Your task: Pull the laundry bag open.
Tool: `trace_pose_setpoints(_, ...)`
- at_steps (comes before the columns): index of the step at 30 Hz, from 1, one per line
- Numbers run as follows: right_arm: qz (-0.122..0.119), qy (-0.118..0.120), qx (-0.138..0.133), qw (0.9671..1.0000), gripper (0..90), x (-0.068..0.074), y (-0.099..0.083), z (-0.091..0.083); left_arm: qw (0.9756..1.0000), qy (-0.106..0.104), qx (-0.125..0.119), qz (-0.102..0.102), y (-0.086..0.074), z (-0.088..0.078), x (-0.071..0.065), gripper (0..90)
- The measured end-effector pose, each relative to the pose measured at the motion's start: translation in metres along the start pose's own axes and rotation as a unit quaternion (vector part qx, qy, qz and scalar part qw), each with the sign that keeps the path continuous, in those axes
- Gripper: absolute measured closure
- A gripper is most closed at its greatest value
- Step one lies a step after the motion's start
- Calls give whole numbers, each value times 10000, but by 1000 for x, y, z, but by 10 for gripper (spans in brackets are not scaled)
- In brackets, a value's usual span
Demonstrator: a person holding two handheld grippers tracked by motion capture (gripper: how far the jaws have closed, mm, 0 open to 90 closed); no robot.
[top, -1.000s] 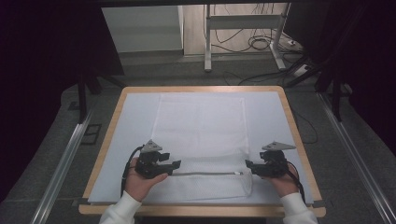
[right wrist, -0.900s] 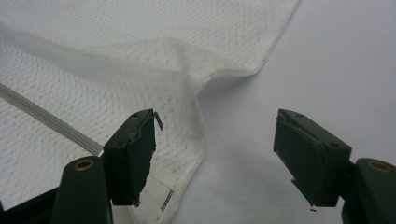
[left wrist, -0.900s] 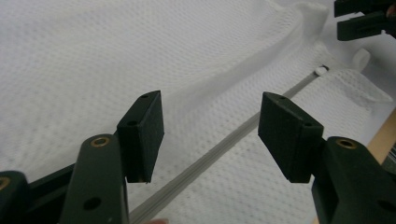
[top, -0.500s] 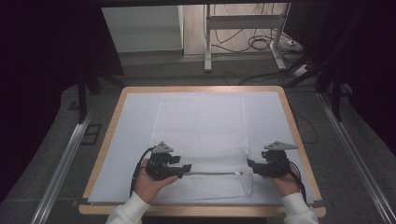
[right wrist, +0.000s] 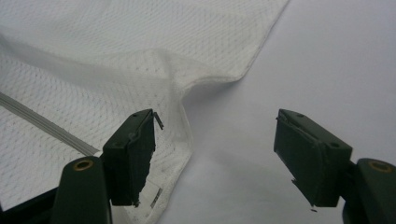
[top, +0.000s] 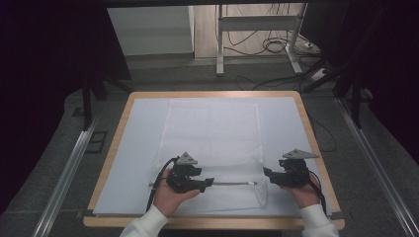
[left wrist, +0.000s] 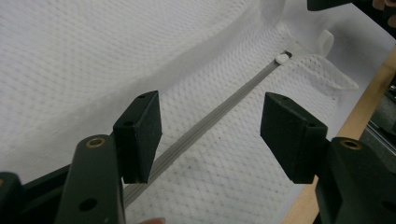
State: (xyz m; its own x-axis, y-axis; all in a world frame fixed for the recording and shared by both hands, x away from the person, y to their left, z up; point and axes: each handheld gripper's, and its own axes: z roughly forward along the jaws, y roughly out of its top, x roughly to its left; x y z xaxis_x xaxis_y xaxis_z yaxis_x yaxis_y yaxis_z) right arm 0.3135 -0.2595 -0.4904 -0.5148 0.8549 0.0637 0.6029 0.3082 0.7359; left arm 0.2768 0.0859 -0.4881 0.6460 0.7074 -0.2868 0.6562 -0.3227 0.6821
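Near edge of the table (top: 114,148) — left gripper (top: 206,184) jaws spread above the grey zipper (left wrist: 219,111); right gripper (top: 267,173) jaws spread, clear of the bag's corner. White mesh laundry bag (top: 212,128) lies flat mid-table, reaching toward the far edge — zipper pull (left wrist: 281,58) at its right end.

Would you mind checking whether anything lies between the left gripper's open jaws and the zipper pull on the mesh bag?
Nothing visible does: from the left gripper, only the bare zipper line runs to the zipper pull on the mesh bag.
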Motion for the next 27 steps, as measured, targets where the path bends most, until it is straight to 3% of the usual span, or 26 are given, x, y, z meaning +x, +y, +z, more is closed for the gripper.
trace_pose_setpoints(10, 30, 65, -40, 10000, 285, 1, 1, -2, 9996, -217, 206, -5, 8, 19, -11, 369)
trace_pose_setpoints(20, 32, 56, 27, 10000, 290, -1, 0, 0, 9993, -248, 278, 99, 20, 34, -21, 363)
trace_pose_setpoints(27, 76, 19, -6, 10000, 290, -3, 0, -2, 9991, -308, 286, 6, 27, 34, -21, 364)
